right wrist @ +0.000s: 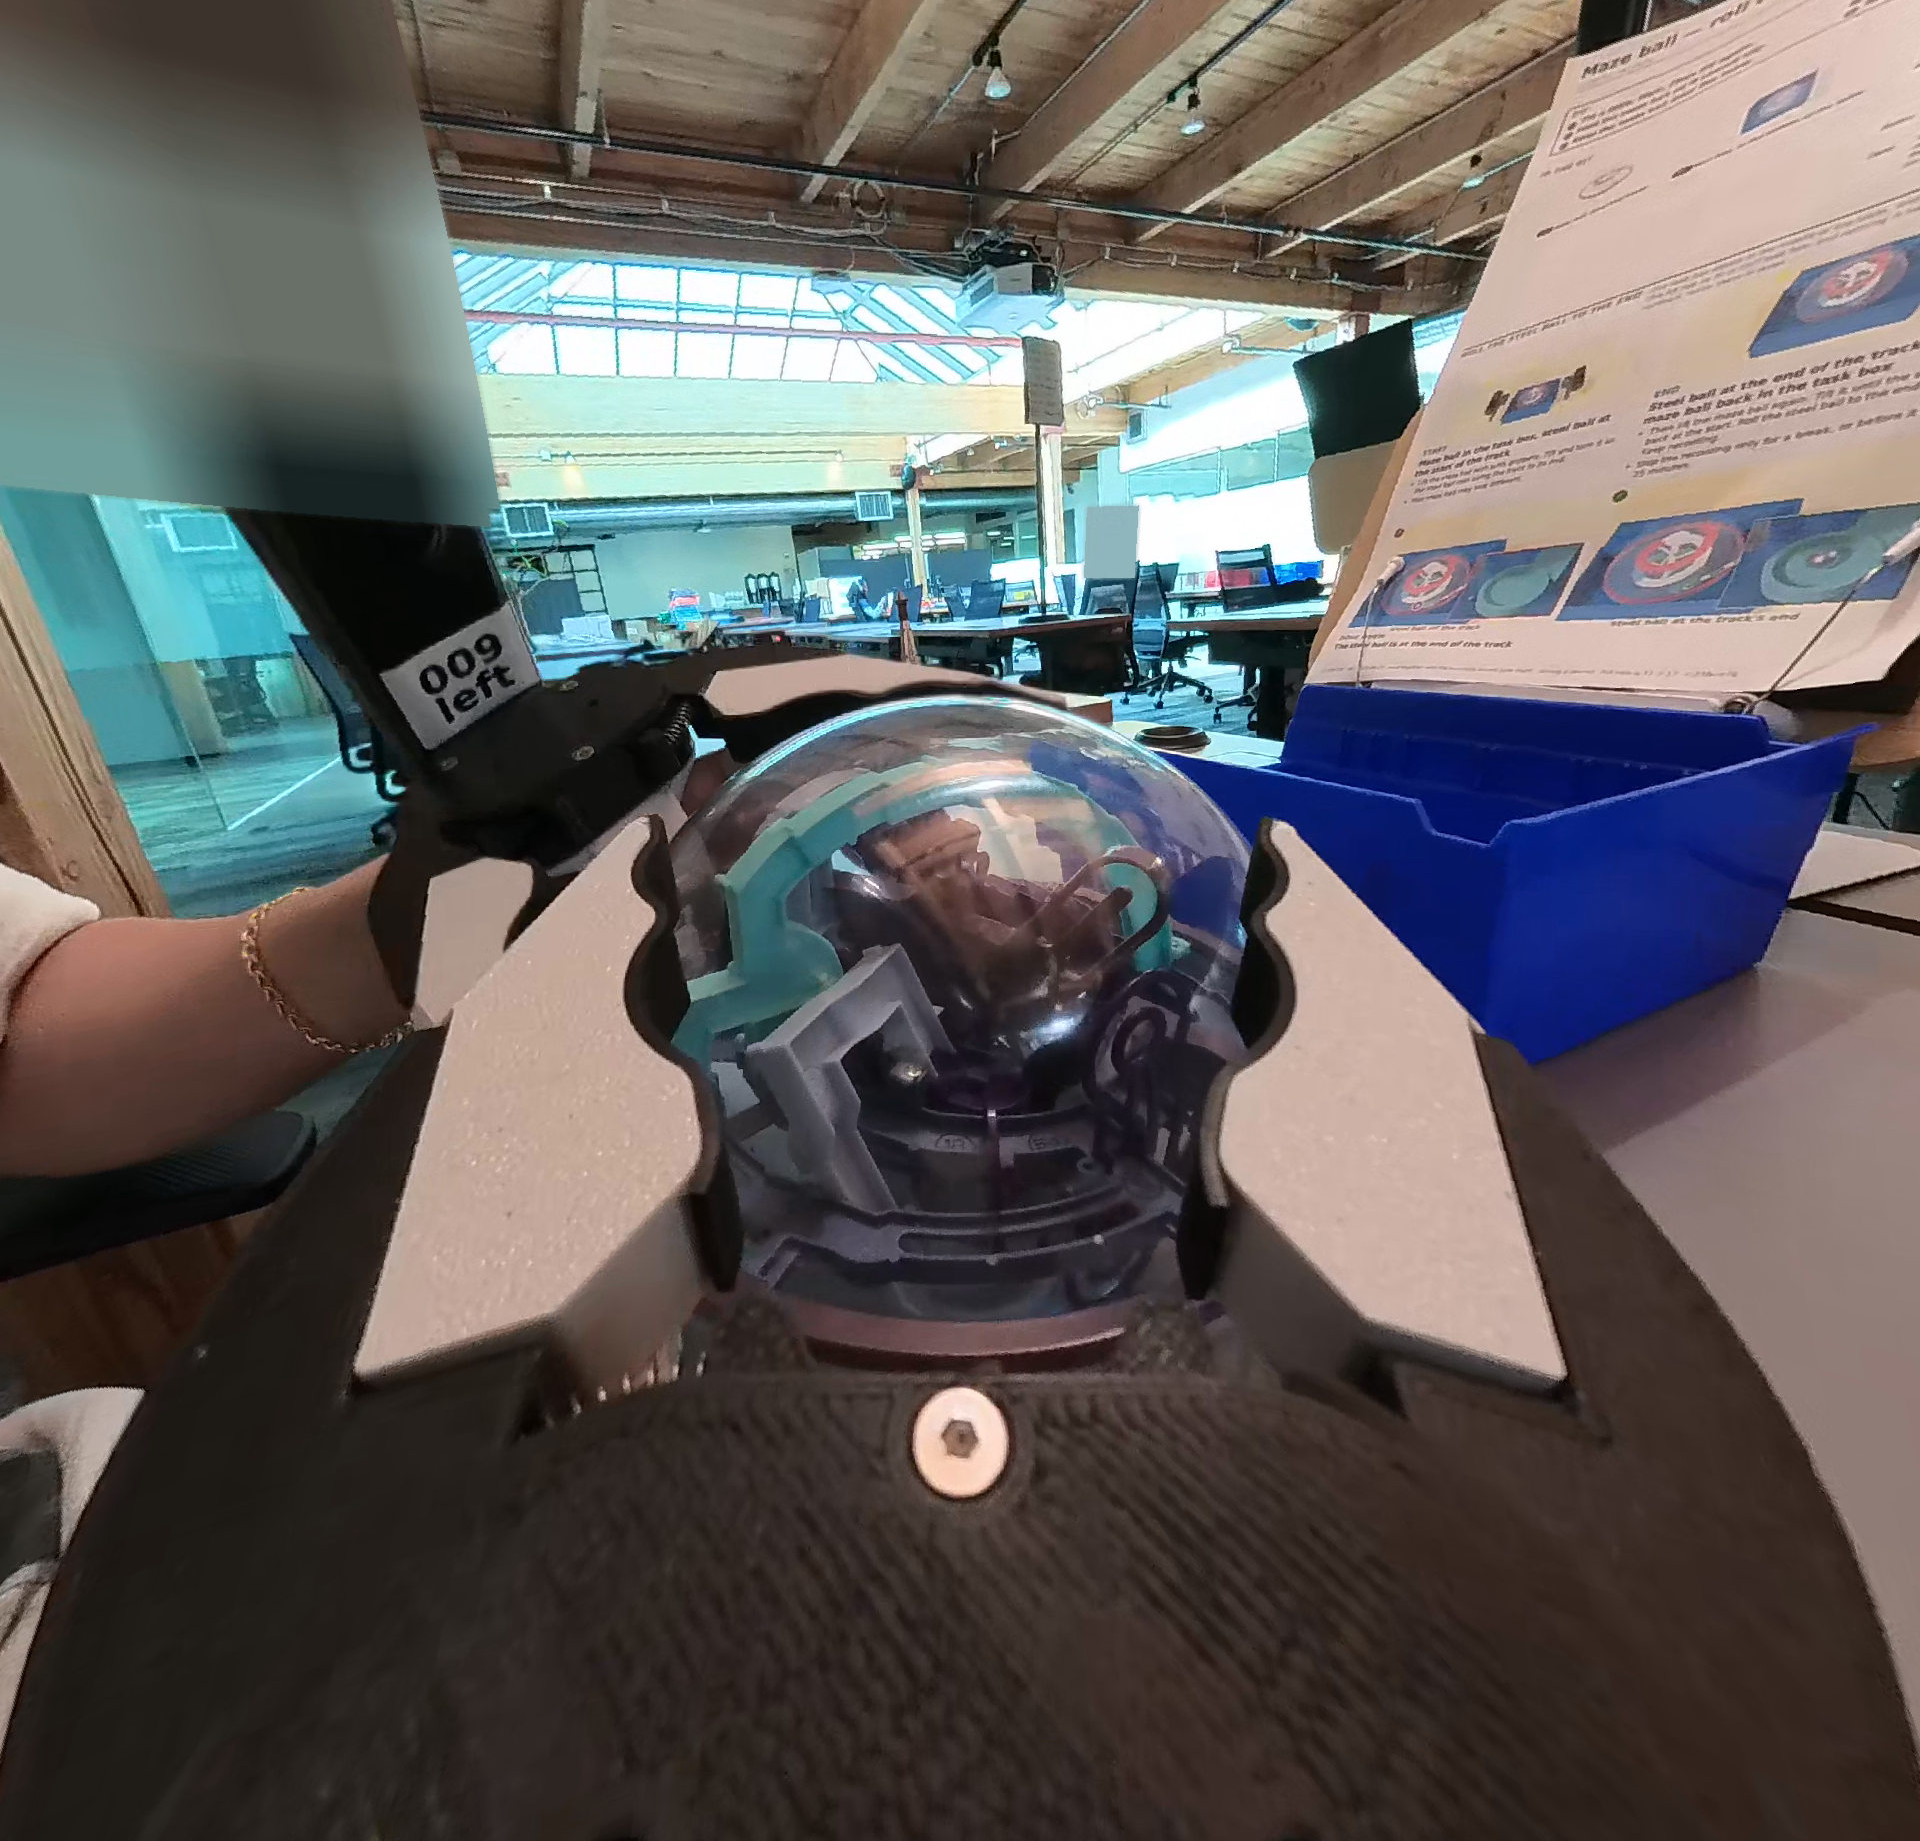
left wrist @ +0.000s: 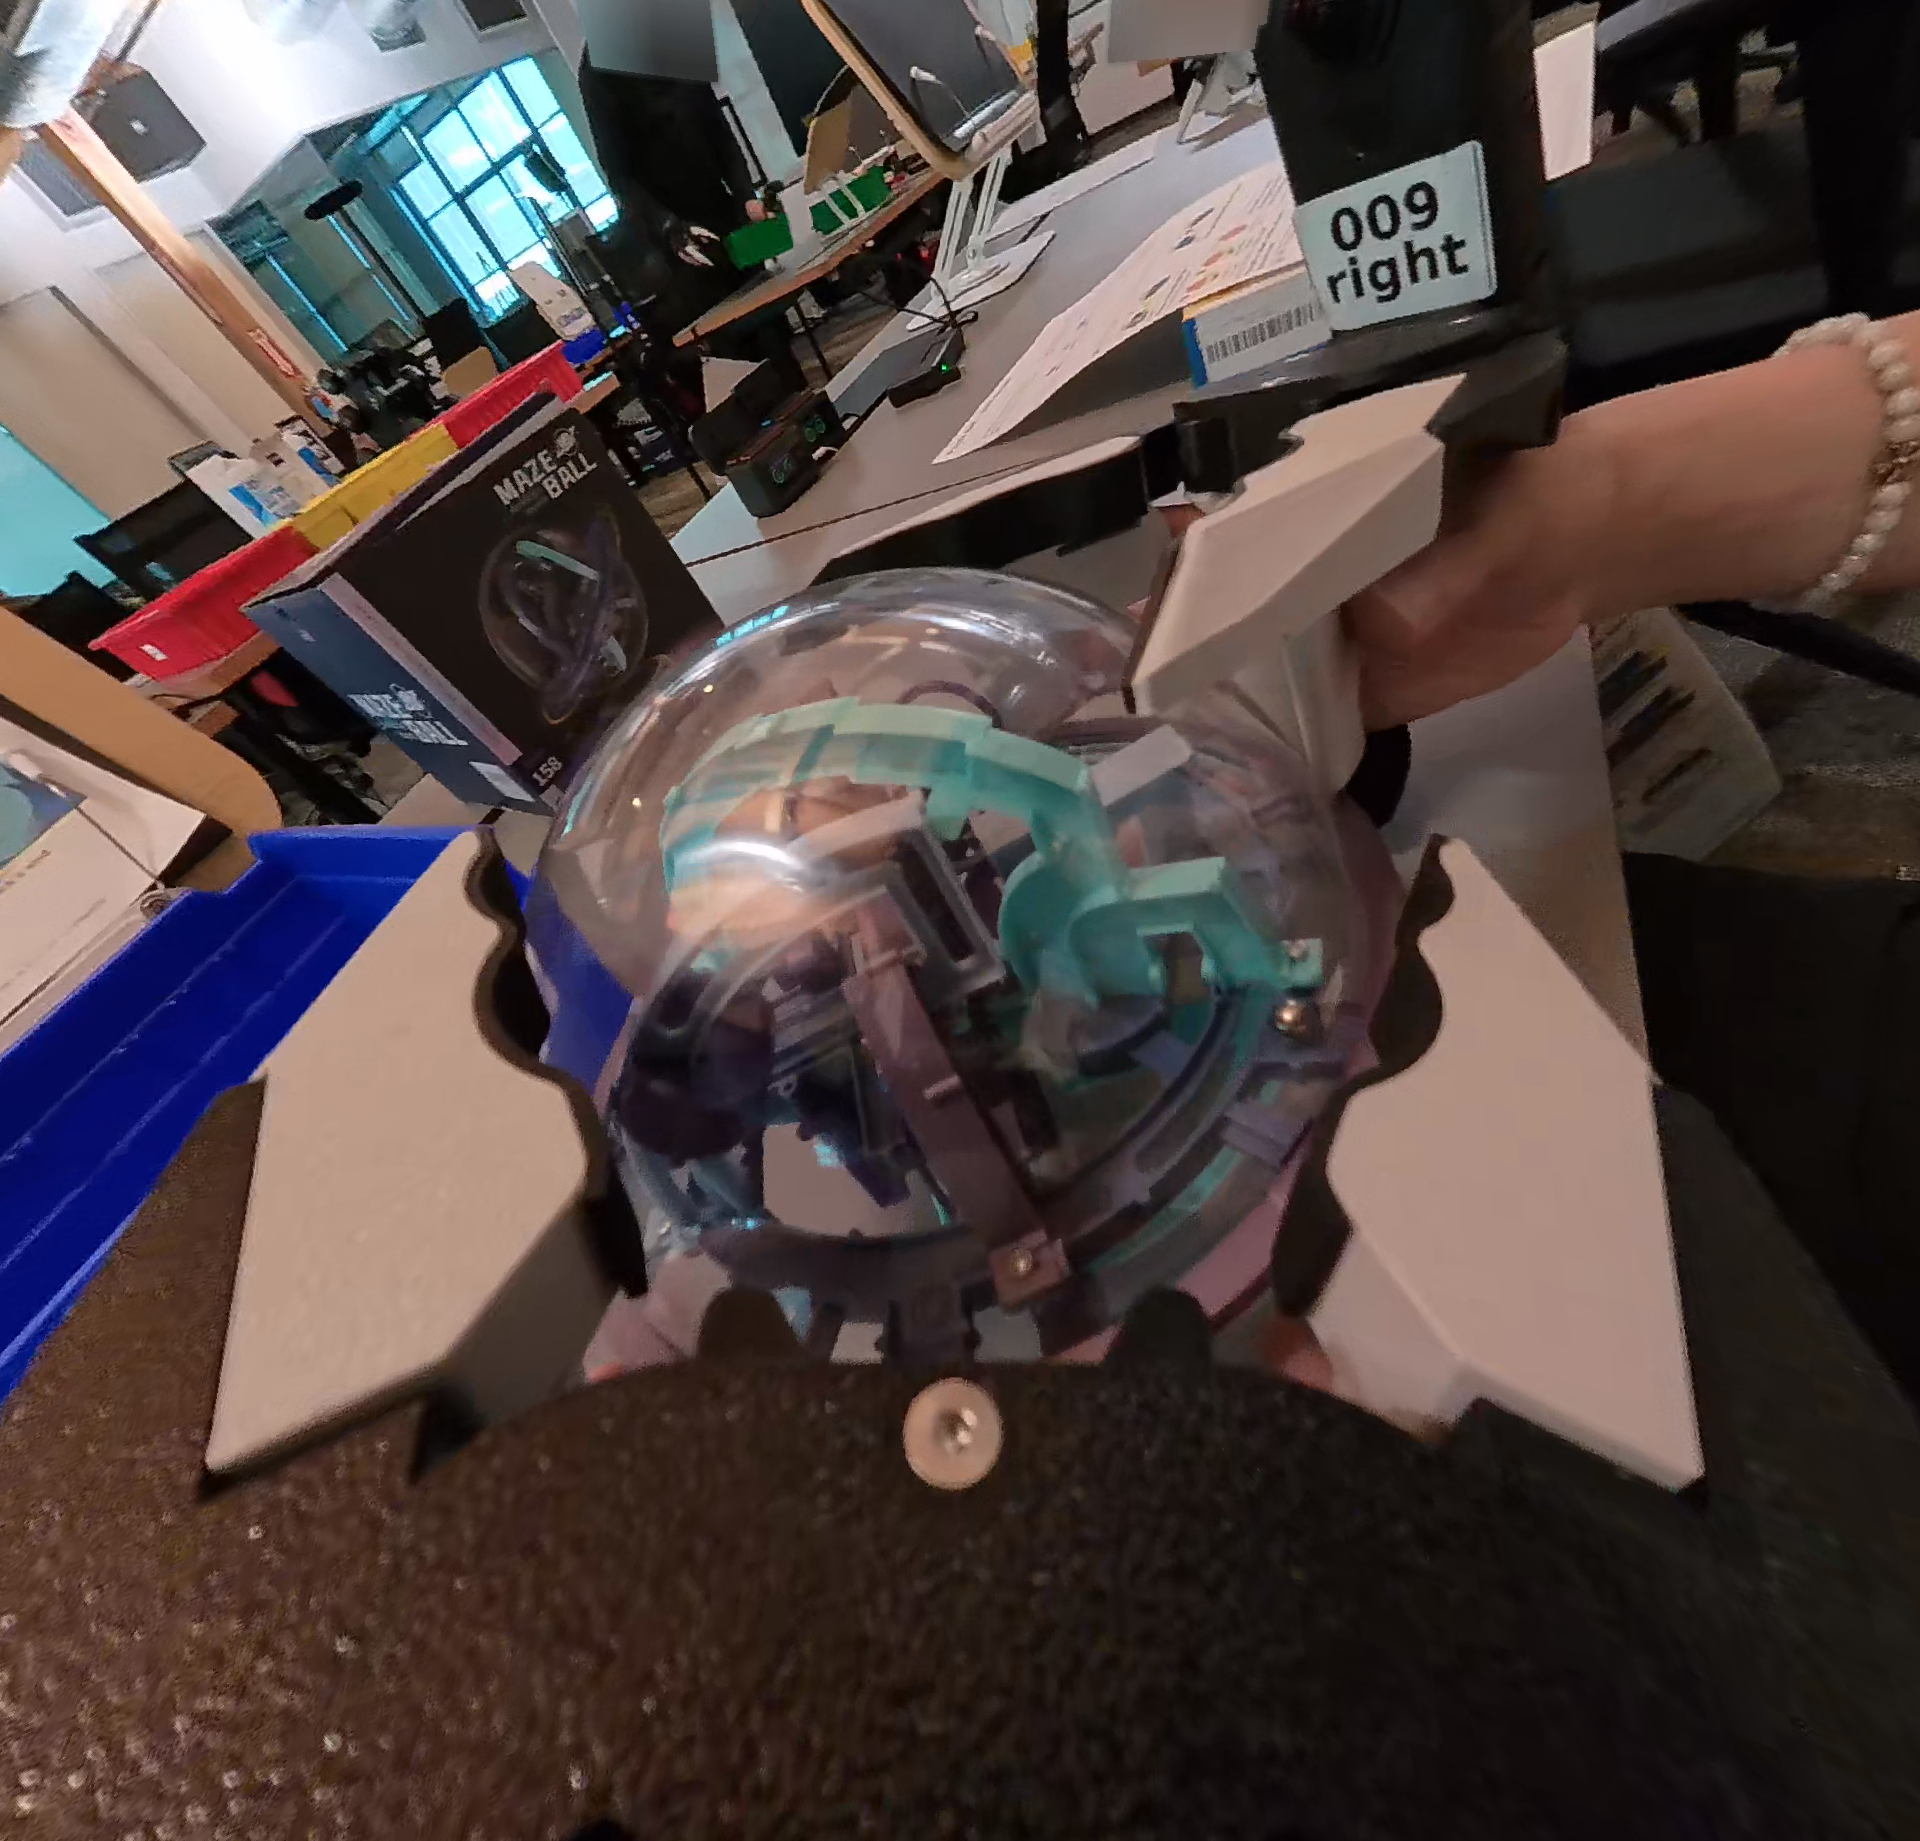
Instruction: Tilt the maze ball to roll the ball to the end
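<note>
Right gripper clamped on clear maze ball, grey fingers pressed against both sides, small steel ball sitting beside a grey track piece inside. Left gripper gripping the sphere's far upper left, held by a hand with a gold bracelet. Blue bin to the right on the table, instruction sheet propped behind it.

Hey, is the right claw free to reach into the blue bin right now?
Probably not. The right claw is shut on the maze ball, which the left claw also grips. The blue bin sits open just beside it, but letting go comes first.
</note>
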`<state>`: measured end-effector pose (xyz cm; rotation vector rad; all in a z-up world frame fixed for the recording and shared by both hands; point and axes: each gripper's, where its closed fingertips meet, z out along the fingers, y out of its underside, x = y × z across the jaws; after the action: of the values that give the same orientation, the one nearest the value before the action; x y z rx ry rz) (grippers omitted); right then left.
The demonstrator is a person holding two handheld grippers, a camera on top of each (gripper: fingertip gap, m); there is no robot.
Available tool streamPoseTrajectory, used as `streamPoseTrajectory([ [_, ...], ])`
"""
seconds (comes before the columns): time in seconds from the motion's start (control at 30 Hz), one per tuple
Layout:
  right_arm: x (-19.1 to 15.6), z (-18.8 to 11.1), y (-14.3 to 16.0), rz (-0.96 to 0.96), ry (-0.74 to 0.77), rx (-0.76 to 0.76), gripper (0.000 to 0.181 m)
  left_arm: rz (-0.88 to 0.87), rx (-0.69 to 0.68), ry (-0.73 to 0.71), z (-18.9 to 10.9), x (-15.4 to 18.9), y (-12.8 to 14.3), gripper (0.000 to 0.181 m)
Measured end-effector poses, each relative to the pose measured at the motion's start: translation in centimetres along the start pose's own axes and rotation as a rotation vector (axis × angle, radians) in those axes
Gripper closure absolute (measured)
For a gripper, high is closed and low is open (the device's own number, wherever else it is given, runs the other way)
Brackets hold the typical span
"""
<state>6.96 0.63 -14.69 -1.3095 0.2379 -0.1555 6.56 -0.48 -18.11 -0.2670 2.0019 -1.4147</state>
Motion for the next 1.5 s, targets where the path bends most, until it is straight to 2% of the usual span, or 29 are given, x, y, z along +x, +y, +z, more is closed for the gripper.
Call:
streamPoseTrajectory([
  [0.2,-0.3,0.3,0.2,-0.025,-0.007,-0.024,0.072,0.009,-0.001,-0.023,-0.2,0.0,0.1,0.023],
  [0.3,-0.4,0.4,0.6,-0.04,-0.012,-0.045,0.066,0.036,0.013,-0.03,-0.2,0.1,0.0,0.023],
  [0.63,-0.2,0.6,0.5,-0.028,-0.02,-0.044,0.065,0.006,0.004,-0.062,-0.2,-0.1,0.1,0.023],
  [1.03,0.3,0.1,0.6,0.025,-0.011,-0.01,0.065,-0.105,0.084,-0.04,-0.3,-0.2,-0.6,0.025],
  [1.2,0.4,0.1,0.3,0.038,-0.016,0.011,0.07,-0.141,0.104,-0.032,-0.5,-0.5,-0.6,0.026],
  [1.37,0.2,0.2,0.4,0.028,-0.024,-0.005,0.07,-0.205,0.148,-0.024,-1.0,-1.2,-1.0,0.036],
  [1.5,0.0,0.2,0.7,0.006,-0.04,-0.041,0.073,-0.189,0.065,-0.013,-0.9,-1.0,0.1,0.033],
])
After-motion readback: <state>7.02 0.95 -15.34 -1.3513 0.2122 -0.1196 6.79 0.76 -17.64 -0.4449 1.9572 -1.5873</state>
